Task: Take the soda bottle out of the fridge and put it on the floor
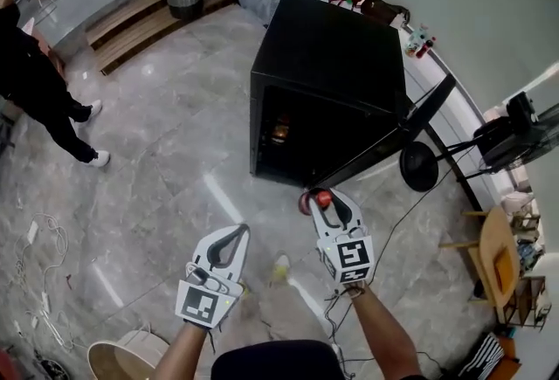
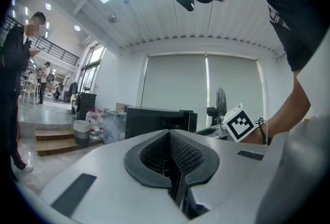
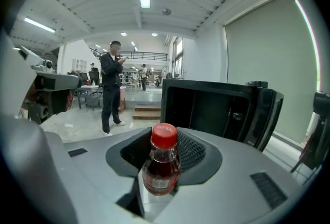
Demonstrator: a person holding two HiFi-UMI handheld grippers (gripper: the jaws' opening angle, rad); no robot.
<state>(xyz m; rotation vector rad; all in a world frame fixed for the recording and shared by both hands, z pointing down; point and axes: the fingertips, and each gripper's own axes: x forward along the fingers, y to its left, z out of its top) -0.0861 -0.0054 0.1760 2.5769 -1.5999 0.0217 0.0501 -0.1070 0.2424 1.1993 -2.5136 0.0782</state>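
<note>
I had the small red-capped clear plastic soda bottle [image 3: 162,165] clamped in my right gripper [image 1: 321,200], already outside the open black cube fridge [image 1: 327,81], my left gripper [image 1: 234,237] closed and empty, so lowering it upright onto the grey marble floor [image 1: 175,160] seemed next.

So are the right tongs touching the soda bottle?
Touching. The right gripper view shows the soda bottle clamped between the right tongs, with the pads pressed against its sides.

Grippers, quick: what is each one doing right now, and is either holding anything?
Left gripper: closed, nothing between its jaws.
Right gripper: closed on the soda bottle.
</note>
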